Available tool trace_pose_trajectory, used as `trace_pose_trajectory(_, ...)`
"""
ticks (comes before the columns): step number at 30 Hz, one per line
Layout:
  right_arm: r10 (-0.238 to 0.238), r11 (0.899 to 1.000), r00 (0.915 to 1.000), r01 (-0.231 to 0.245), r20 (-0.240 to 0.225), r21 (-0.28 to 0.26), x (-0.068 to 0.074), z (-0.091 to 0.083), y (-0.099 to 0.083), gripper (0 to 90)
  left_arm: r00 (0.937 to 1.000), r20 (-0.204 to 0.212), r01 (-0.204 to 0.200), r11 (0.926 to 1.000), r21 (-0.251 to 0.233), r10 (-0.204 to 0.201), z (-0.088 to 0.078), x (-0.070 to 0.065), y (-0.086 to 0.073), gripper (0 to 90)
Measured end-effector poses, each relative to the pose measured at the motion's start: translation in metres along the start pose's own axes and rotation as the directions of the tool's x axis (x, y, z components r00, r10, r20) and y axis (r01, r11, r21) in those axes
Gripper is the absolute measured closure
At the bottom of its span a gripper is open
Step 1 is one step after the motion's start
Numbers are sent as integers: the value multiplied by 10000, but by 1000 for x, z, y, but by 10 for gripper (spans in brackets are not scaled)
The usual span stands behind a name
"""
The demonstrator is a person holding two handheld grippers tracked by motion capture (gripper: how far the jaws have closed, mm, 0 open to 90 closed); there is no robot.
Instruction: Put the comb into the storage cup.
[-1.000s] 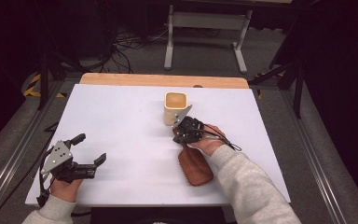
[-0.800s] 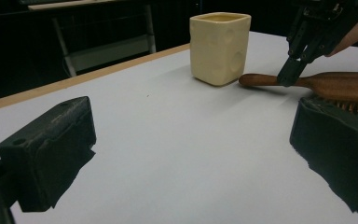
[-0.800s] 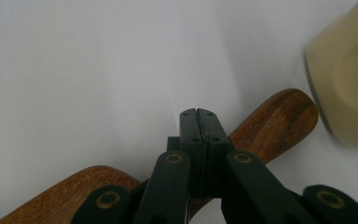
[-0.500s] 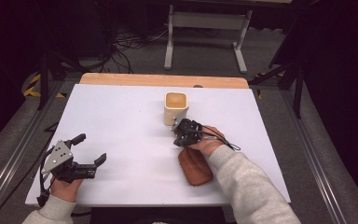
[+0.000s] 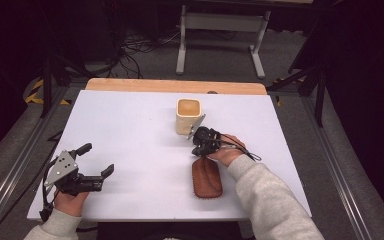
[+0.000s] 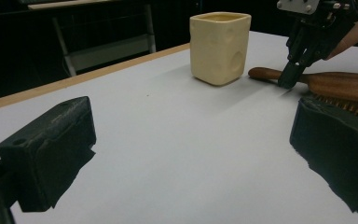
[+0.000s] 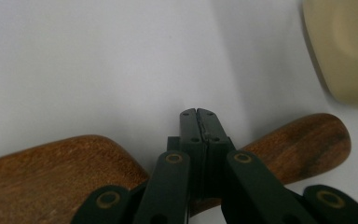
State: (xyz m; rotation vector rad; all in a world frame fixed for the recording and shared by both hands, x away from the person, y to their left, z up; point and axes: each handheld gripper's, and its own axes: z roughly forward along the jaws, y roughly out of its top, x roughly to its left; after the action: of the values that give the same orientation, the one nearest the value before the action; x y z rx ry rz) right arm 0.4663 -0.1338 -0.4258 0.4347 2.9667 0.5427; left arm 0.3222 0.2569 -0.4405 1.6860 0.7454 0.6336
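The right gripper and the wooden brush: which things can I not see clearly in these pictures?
- Brush handle's middle: right gripper view, behind the shut right gripper; grip unclear.
- Bristles: left gripper view, partly behind the near jaw.
- Cup contents: high view, too small.
- Cup: right gripper view, blurred, cut off by the edge.

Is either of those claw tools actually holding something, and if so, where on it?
The right gripper is shut over the wooden brush at its narrow handle neck; whether it truly pinches it cannot be told. The left gripper holds nothing.
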Motion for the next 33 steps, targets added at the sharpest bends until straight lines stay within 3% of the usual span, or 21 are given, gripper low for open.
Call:
trace_pose_trajectory(7,71,9996,9998,-75,190,254,-5,-2,-8,897,10000,-16,5,10000,-5,-5,0,0,0,11)
trace_pose_trajectory(12,427,9985,9990,-431,135,334,-8,-6,-16,897,10000,-10,1,10000,5,-1,0,0,0,11)
trace_pose_trajectory(24,735,9957,9969,-749,273,546,-12,-14,-31,897,10000,-11,-43,10000,0,43,0,0,0,11)
trace_pose_trajectory(33,1162,9909,9932,-1166,95,667,-14,-17,-46,897,10000,-34,-34,10000,23,34,1,-1,0,11)
